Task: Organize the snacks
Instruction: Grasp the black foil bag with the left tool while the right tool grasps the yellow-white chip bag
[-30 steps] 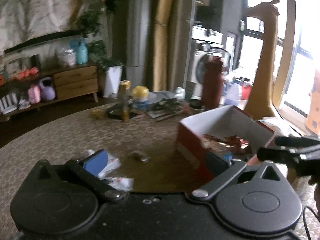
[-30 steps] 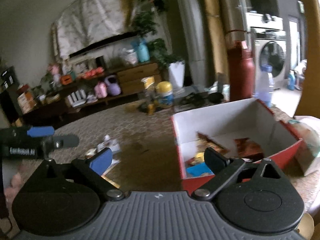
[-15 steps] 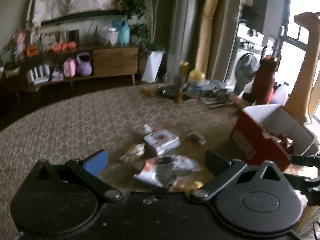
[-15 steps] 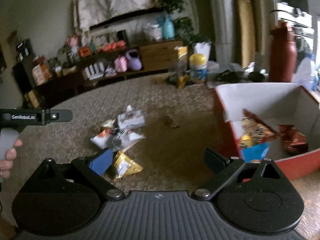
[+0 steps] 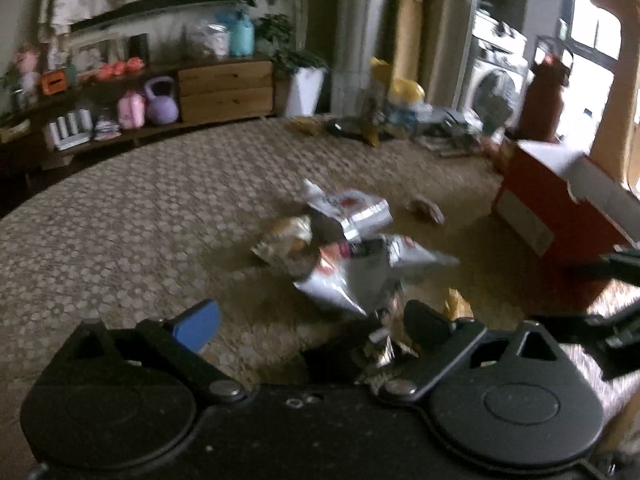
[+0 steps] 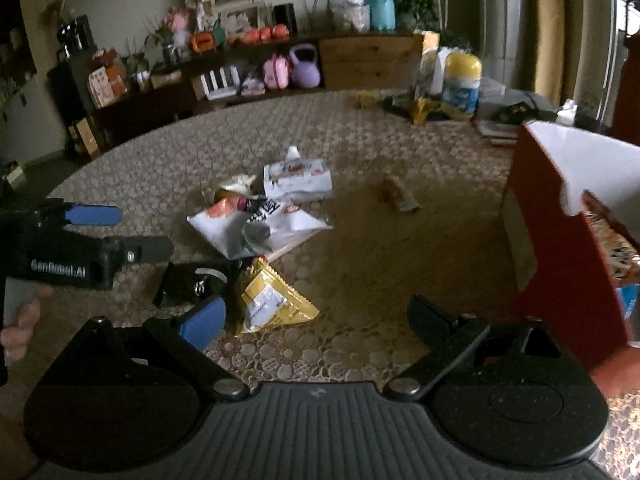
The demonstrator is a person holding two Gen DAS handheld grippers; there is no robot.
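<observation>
Two hand-held grippers over a round, lace-covered table (image 6: 360,152) during snack sorting. The left gripper (image 5: 308,320) has its jaws wide but closing, with nothing pressed between the pads — a crumpled dark foil packet (image 5: 384,344) lies just under its black finger, and the frame does not settle whether they touch. The right gripper (image 6: 316,316) stands with its jaws apart and empty, its blue finger just beside a yellow packet (image 6: 272,300). The loose snacks sit in one heap near the table's middle: a white pouch (image 6: 298,176) at the far side, a large white-and-orange bag (image 6: 256,228) in front of it, a black packet (image 6: 192,284) and the yellow one nearest the camera; a small brown wrapped piece (image 6: 400,196) lies apart, between the heap and the box. The red box (image 6: 560,248) with white inner walls stands at the right and already holds several packets. To do the pick well (judging from the layout), each gripper should take one packet only, closing on a free corner or crimped seam rather than the puffed middle, and lift straight up before crossing toward the box so neighbours are not dragged. The bare cloth between heap and box gives an open lane; the box's near wall is tall, so a packet must clear its rim. The two grippers work close together — the left one shows at the edge of the right wrist view — and should approach from separate sides.
</observation>
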